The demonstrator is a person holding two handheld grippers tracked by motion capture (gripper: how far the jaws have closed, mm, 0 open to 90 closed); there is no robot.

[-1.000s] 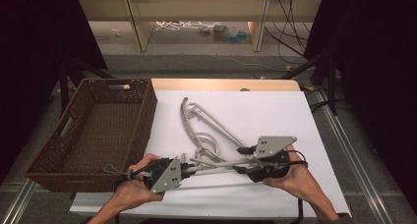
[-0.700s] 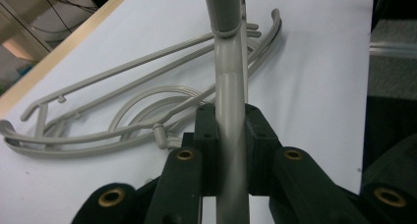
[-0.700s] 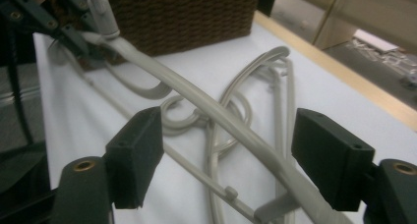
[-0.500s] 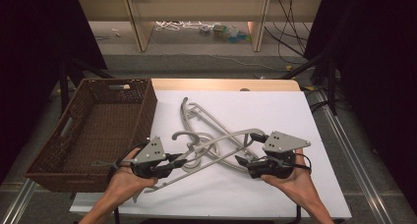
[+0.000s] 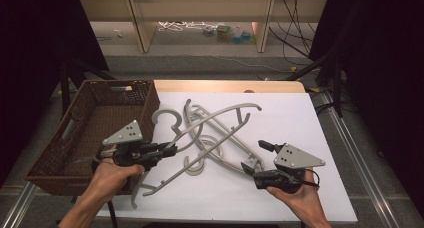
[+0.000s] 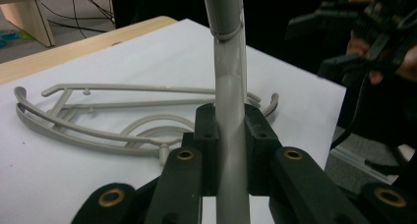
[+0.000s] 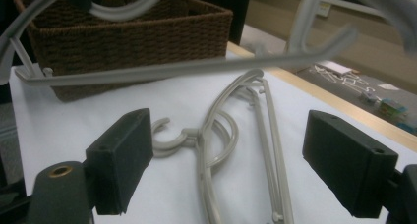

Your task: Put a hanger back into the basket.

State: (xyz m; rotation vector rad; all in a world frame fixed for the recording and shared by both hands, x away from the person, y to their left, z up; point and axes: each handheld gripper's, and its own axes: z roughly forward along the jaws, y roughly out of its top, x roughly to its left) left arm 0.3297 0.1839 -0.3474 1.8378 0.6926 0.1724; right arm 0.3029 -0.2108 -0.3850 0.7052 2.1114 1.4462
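High view: white table top [image 5: 300,123] seen from above, with a brown wicker basket [image 5: 107,113] at its left edge and a tangle of grey plastic hangers. Left gripper [image 5: 167,149] beside the basket, clamped on the raised hanger [image 5: 220,114], which slants up and across above the pile, hook [image 5: 165,119] near the basket. Right gripper [image 5: 255,158] low at the near right of the table, jaws spread, just beside the end of the hangers on the table [image 5: 220,148] and holding nothing.

Left gripper view: close look at the grip, not readable from above. Black fingers [image 6: 206,135] pressed tight against both sides of the grey bar of the raised hanger [image 6: 228,96], which runs straight up between them. Remaining hangers [image 6: 98,116] flat on the white surface beyond; other gripper [image 6: 339,42] and hand at upper right.

Right gripper view: two black fingers [image 7: 123,155] far apart, having just been opening, with empty space between them. Flat hangers [image 7: 236,130] ahead on the table, raised hanger [image 7: 172,69] crossing overhead, basket [image 7: 147,27] behind.
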